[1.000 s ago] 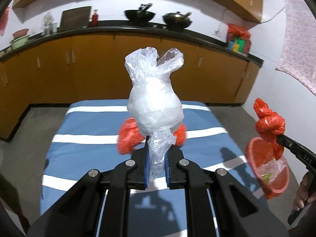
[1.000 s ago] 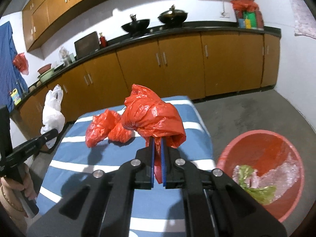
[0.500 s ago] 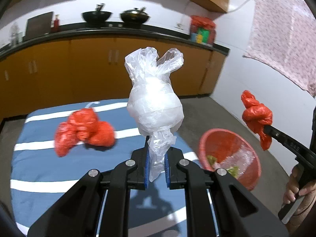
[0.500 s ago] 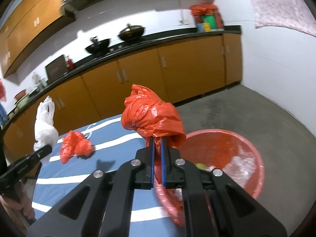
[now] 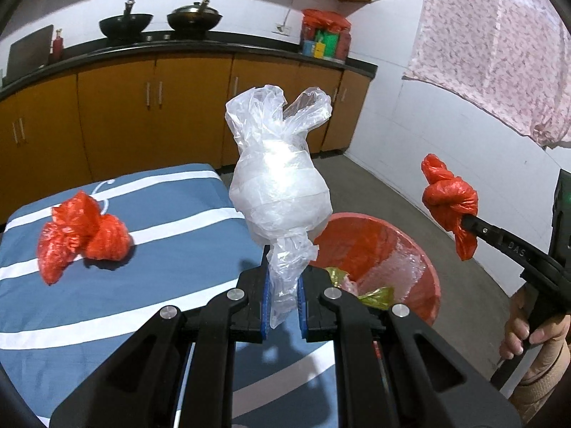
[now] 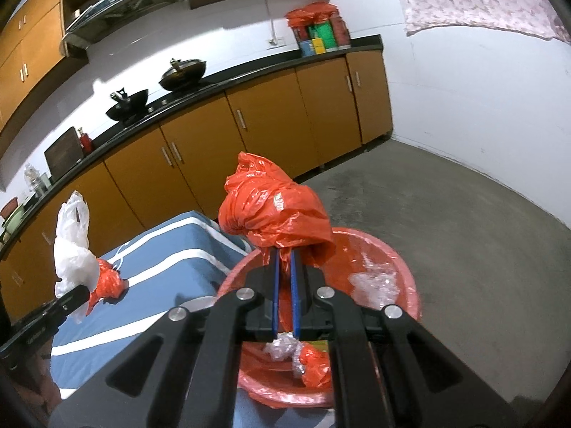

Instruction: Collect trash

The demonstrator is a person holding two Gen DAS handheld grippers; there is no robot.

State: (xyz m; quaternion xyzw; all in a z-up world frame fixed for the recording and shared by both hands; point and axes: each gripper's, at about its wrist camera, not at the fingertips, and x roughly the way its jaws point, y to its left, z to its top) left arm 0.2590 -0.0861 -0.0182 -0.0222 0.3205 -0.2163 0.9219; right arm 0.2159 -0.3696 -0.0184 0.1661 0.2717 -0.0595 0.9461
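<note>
My left gripper (image 5: 283, 281) is shut on the twisted tail of a knotted clear plastic bag (image 5: 280, 182), held up over the table's right edge beside the red basin (image 5: 410, 249). My right gripper (image 6: 284, 267) is shut on a knotted red plastic bag (image 6: 274, 210), which hangs over the red basin (image 6: 399, 267) on the floor. The basin holds crumpled clear plastic and green scraps. Another red bag (image 5: 82, 235) lies on the blue striped table (image 5: 142, 285). The clear bag (image 6: 73, 253) and the left gripper show at the left of the right wrist view.
Orange kitchen cabinets (image 5: 142, 107) under a black counter with two woks (image 5: 160, 23) line the far wall. A patterned cloth (image 5: 499, 42) hangs on the white wall at right. Bare concrete floor (image 6: 446, 214) stretches beyond the basin. A hand (image 5: 535, 339) grips the right tool.
Both grippers have swung to the right with their bags, from over the table to the basin. The red bag on the table has slid to the left of the views.
</note>
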